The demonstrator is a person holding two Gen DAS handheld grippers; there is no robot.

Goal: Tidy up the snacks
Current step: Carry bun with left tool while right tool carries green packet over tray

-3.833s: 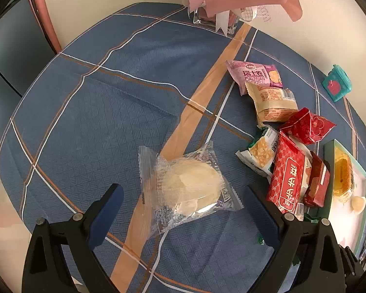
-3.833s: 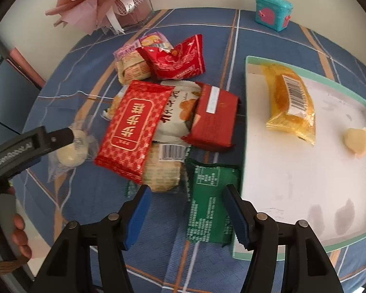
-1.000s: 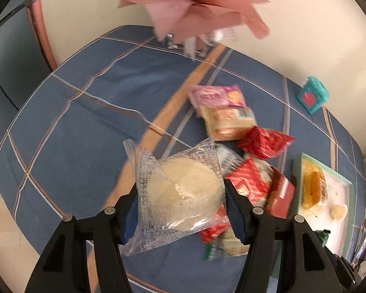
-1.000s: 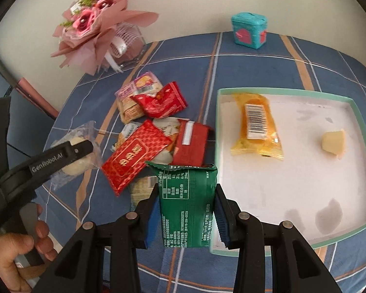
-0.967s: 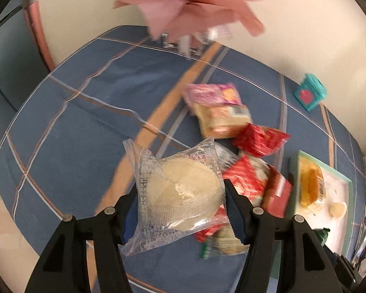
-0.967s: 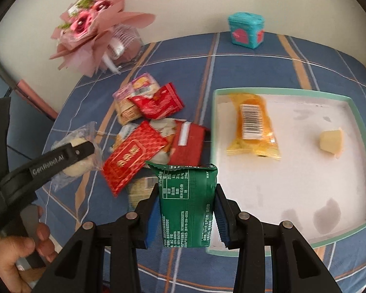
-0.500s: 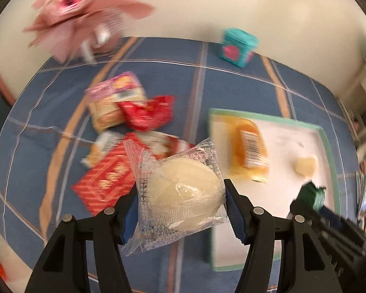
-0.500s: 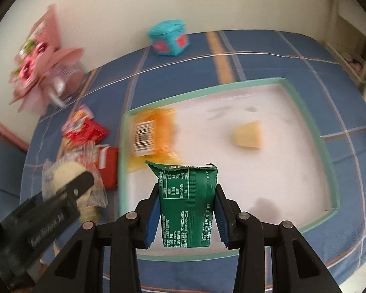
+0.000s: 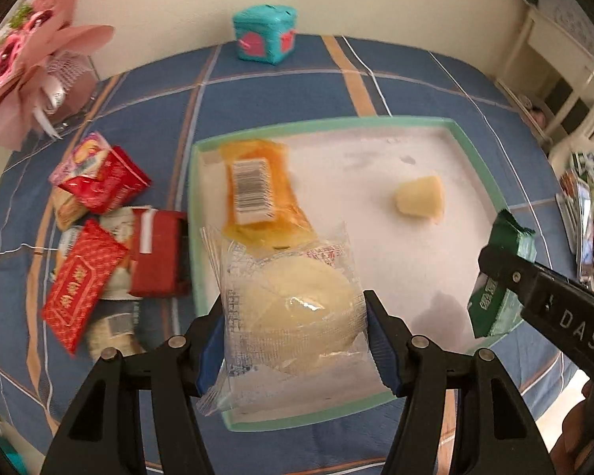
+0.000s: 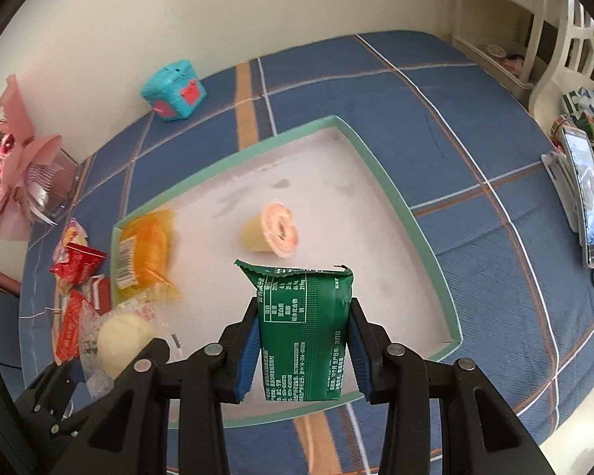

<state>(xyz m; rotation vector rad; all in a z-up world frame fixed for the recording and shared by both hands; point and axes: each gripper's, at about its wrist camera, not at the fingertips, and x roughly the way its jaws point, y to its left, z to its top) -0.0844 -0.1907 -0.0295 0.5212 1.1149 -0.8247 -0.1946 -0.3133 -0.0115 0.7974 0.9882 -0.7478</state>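
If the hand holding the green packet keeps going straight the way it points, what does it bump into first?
Probably the bare white floor of the tray. The right gripper, shut on the green packet, points steeply down over it, short of the jelly cup. Depth is hard to judge.

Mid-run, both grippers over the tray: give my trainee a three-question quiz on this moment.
1. True or false: the tray is empty.
2. What does the left gripper hold? A) red packet B) clear-wrapped pale bun C) teal box
3. What colour is the packet in the right gripper?

Key
1. False: an orange packet and a jelly cup lie in it.
2. B, the clear-wrapped pale bun.
3. Green: the green packet.
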